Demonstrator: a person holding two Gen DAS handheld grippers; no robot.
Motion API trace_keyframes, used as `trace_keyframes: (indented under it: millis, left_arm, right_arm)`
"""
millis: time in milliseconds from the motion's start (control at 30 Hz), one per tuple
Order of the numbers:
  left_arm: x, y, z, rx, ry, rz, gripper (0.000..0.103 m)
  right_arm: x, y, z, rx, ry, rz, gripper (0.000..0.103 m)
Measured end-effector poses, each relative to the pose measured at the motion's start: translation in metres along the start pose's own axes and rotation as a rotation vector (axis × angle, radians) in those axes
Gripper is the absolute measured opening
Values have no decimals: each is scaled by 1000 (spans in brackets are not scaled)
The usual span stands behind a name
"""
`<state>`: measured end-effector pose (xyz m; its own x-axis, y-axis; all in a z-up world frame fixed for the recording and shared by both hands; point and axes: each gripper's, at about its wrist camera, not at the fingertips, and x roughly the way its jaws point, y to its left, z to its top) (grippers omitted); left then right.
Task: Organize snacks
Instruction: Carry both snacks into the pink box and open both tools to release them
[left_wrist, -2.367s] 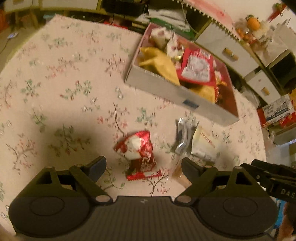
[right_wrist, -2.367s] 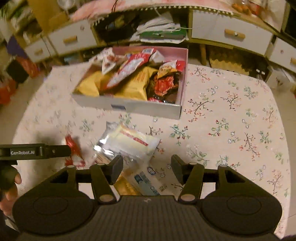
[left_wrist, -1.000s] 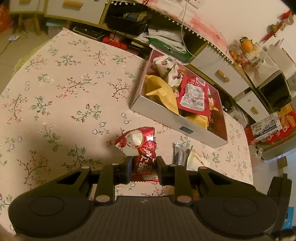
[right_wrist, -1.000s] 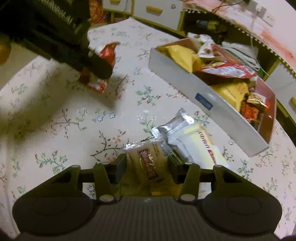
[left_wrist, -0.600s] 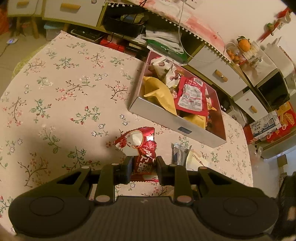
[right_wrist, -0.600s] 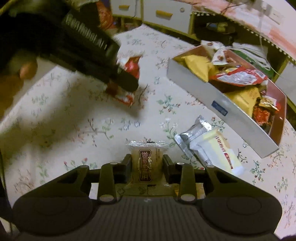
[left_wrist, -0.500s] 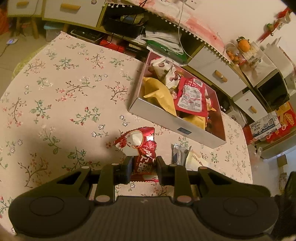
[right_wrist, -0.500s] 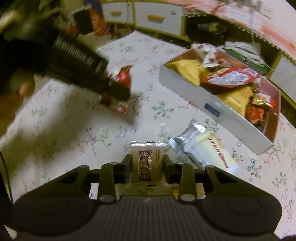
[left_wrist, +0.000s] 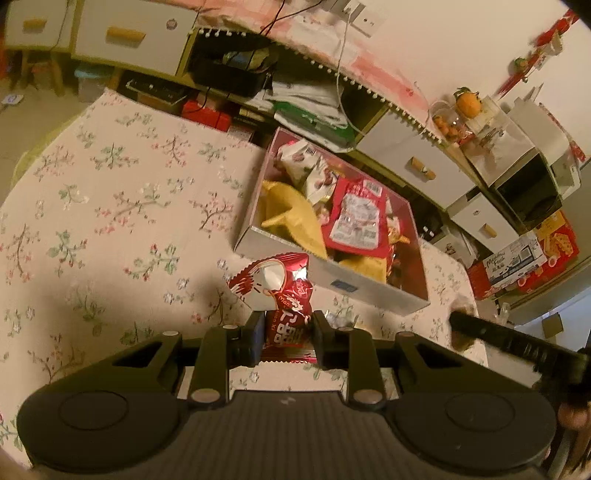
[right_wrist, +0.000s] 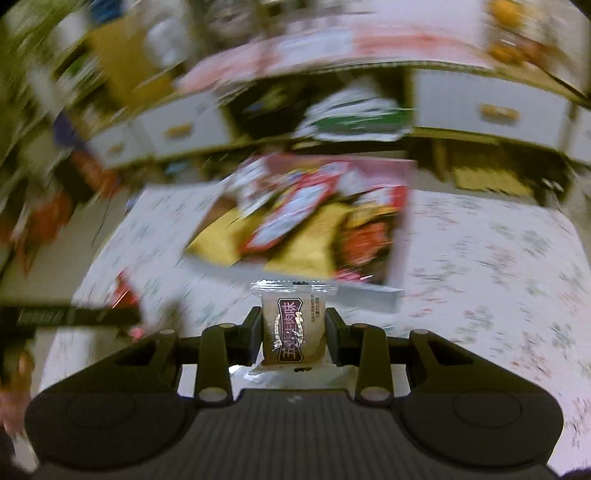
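My left gripper (left_wrist: 288, 325) is shut on a red and white snack packet (left_wrist: 277, 288) and holds it above the floral tablecloth, close to the near wall of the snack box (left_wrist: 332, 277). The box holds yellow and red snack bags. My right gripper (right_wrist: 293, 328) is shut on a small clear-wrapped pastry with a dark label (right_wrist: 293, 325), held in front of the same box (right_wrist: 400, 229). The right wrist view is blurred by motion. The right gripper's arm also shows at the right of the left wrist view (left_wrist: 509, 343).
The round table has a floral cloth (left_wrist: 110, 221). White drawer cabinets (left_wrist: 417, 162) and a cluttered shelf stand behind the table. The left gripper's arm (right_wrist: 74, 315) crosses the left of the right wrist view. Boxes sit on the floor at far right (left_wrist: 517, 258).
Both grippers closed on their snacks and lifted them. The left gripper has moved closer to the box. The right gripper has swung round fast to face the box.
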<state>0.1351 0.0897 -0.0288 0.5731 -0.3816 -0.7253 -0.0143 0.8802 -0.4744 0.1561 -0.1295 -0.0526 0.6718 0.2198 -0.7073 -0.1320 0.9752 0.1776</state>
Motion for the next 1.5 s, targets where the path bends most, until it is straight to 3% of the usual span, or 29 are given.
trace_keyframes:
  millis: [233, 433, 600, 733, 867, 1133, 1267, 1400, 1500]
  left_arm:
    - [9, -18, 14, 47, -31, -7, 31]
    - [36, -47, 26, 139, -43, -8, 31]
    - [65, -78, 35, 214, -52, -59, 31]
    - [89, -95, 44, 200, -53, -120, 31]
    - [109, -98, 60, 122, -55, -175, 31]
    - [141, -117, 68, 176, -38, -146, 31]
    - [151, -134, 61, 258, -30, -108, 34]
    - [148, -141, 57, 288, -42, -84, 51]
    - [138, -138, 56, 306, -53, -85, 52]
  right_arm:
    - [13, -41, 12, 185, -26, -28, 32]
    - [37, -48, 21, 280, -26, 11, 32]
    - [49, -54, 27, 338, -18, 66, 32]
    - [63, -68, 28, 436, 6, 151, 32]
    - [69, -66, 24, 426, 18, 151, 32]
    - [56, -70, 27, 438, -23, 117, 40]
    - [49, -76, 27, 461, -30, 72, 40]
    - [46, -86, 24, 504, -30, 58, 40]
    - [44, -90, 22, 519, -24, 64, 40]
